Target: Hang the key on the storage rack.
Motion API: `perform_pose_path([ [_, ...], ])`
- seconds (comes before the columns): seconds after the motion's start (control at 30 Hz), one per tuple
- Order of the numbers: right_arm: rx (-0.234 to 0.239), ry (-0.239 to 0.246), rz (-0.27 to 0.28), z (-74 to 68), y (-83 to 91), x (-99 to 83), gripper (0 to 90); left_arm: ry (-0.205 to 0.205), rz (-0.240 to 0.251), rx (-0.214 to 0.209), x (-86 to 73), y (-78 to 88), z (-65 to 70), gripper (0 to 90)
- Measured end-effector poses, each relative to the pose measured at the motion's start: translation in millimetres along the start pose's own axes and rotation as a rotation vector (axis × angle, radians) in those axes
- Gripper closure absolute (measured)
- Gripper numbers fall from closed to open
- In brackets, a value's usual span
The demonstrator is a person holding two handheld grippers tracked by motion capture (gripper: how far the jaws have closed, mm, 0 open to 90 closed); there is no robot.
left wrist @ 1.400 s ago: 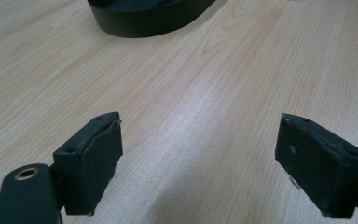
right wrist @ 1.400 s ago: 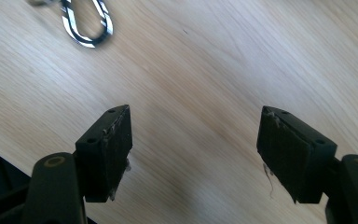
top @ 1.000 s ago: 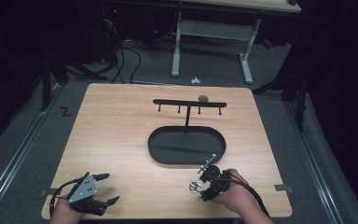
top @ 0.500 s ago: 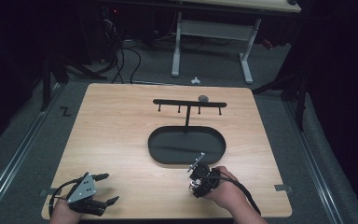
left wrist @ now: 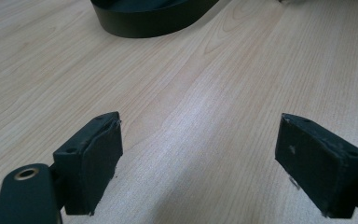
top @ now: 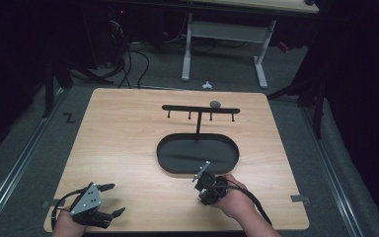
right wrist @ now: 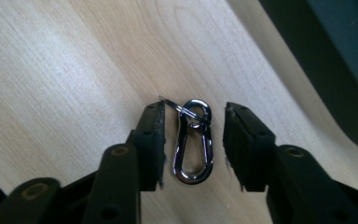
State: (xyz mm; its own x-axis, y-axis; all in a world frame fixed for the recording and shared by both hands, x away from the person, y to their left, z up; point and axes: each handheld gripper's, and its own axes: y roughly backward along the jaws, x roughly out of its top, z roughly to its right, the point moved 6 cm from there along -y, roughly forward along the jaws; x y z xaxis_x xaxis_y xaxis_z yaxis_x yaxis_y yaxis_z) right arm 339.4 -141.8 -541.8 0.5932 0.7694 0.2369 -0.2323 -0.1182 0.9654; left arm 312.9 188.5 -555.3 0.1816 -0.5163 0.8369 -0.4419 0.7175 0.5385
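Note:
A silver carabiner clip (right wrist: 193, 142) with a small ring at its top lies flat on the wooden table (top: 128, 133), just in front of the black oval tray (top: 165, 160). My right gripper (right wrist: 194, 116) straddles the clip. Its jaws have just been closing, and a gap still shows between each pad and the metal. In the high view the right gripper (top: 203, 183) sits at the tray's near rim, tilted down at the table. My left gripper (top: 117, 199) rests at the near left corner with its jaws wide apart and nothing between them, as the left gripper view (left wrist: 200, 140) also shows.
A black rack (top: 200, 109) with several hanging pegs stands on a post rising from the tray, and a small grey object (top: 215, 104) sits by its bar. The tray's dark wall (right wrist: 317, 56) runs close beside the clip. Table legs and cables lie beyond the far edge.
The right hand has slid left along the tray's near rim and its jaws have narrowed around the clip. The left gripper has stayed put.

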Motion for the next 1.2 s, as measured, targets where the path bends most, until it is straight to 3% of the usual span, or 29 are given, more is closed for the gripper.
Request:
perform_pose_path([
  [0.33, 0.016, -0.02, 0.01, 1.5, 4.0, -1.7, 87.5, -0.001, -0.004, -0.002, -0.4, -0.7, 0.2, 15.3],
  [0.73, 0.046, -0.092, 0.036, 5.2, 5.5, -3.0, 88.6, -0.001, -0.005, -0.003, -0.6, -0.8, 0.2, 15.4],
  [0.93, 0.072, -0.153, 0.05, 9.7, 14.0, -6.5, 88.6, -0.001, -0.004, -0.005, -0.3, -1.3, 0.5, 15.3],
  [1.2, 0.072, -0.206, 0.047, 19.6, 28.0, -16.6, 88.5, -0.003, -0.007, -0.005, 0.0, -2.3, 0.9, 15.4],
])
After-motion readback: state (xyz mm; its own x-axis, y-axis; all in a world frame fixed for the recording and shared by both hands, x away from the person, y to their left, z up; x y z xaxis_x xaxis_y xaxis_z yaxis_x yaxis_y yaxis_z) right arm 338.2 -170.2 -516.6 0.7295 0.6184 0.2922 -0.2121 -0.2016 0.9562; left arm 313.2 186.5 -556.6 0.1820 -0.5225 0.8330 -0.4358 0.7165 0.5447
